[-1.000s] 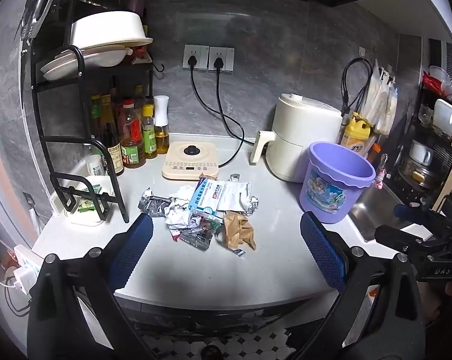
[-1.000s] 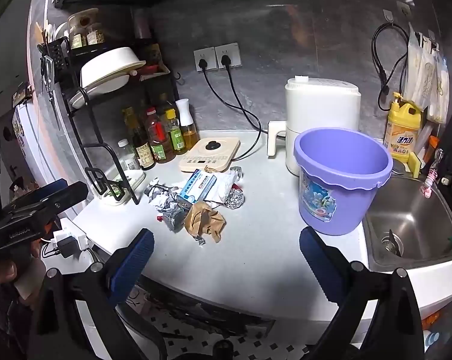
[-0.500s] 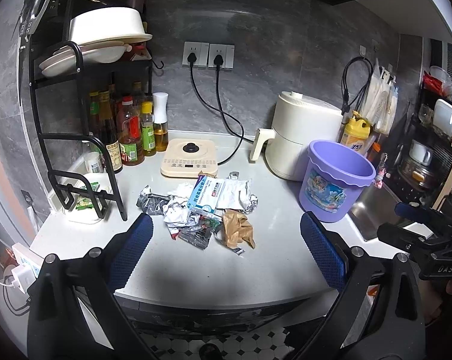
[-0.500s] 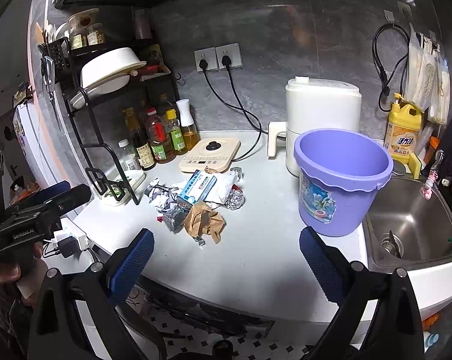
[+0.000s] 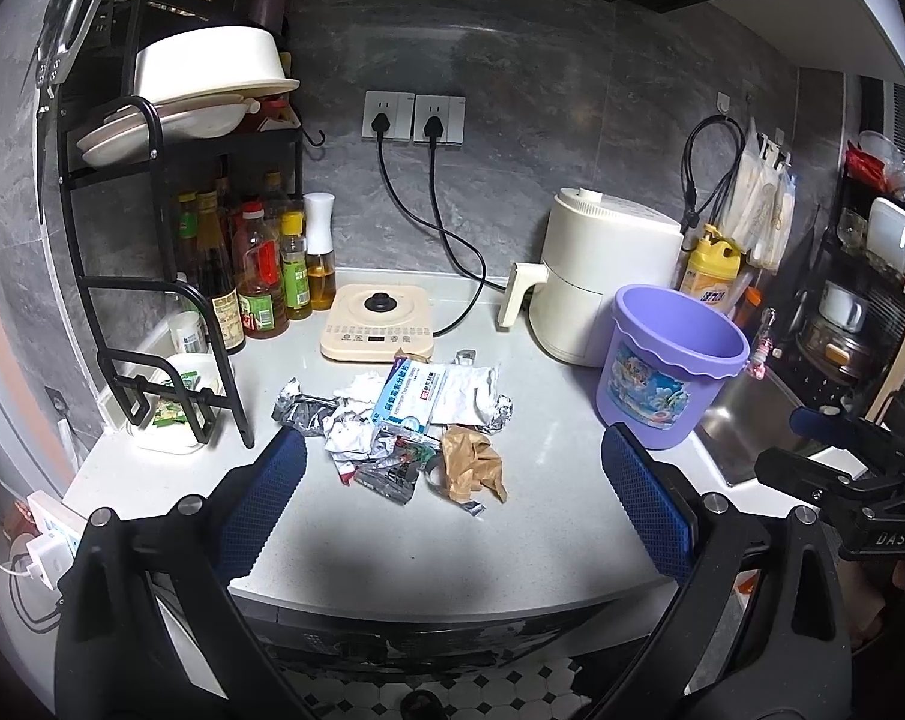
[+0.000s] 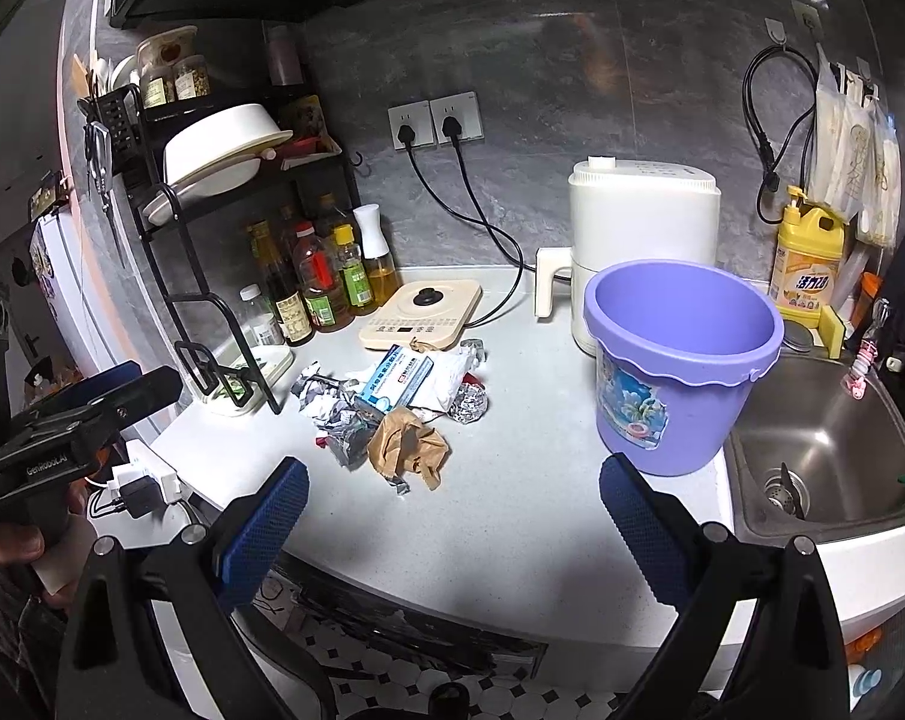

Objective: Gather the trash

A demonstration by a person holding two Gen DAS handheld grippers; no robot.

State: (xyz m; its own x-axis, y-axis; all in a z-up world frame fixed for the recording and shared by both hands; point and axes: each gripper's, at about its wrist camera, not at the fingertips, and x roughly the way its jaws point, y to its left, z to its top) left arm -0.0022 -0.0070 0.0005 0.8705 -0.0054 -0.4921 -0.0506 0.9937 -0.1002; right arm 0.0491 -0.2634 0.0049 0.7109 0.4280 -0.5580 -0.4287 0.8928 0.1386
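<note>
**A:** What's changed in the last second?

**B:** Very little. Your left gripper (image 5: 452,480) has crept slightly closer to the trash (image 5: 401,420) and tipped up a touch; the pile sits a bit lower and larger in its view than a second ago. Your right gripper (image 6: 452,489) has barely shifted. Nothing on the surface (image 5: 542,516) has moved.

**A:** And the jaws?

**B:** Both pairs are spread wide with nothing between them. You haven't picked anything up yet.

**A:** Where's the trash exactly?

**B:** Heaped mid-surface, in front of the cooktop (image 5: 379,330): a blue-and-white box (image 5: 409,399) on top, crumpled white paper and foil around it, and a brown wad (image 5: 473,465) at the edge nearest you. The bucket (image 5: 668,372) stands to its right, well apart, and from the right camera it looks empty.

**A:** So what does that mean for the task?

**B:** You're at the start, I'd say, only lining up. The brown wad is nearest and loose, so it looks the easiest first grab. Mind the foil scraps; they may slip out of a pinch.
</note>
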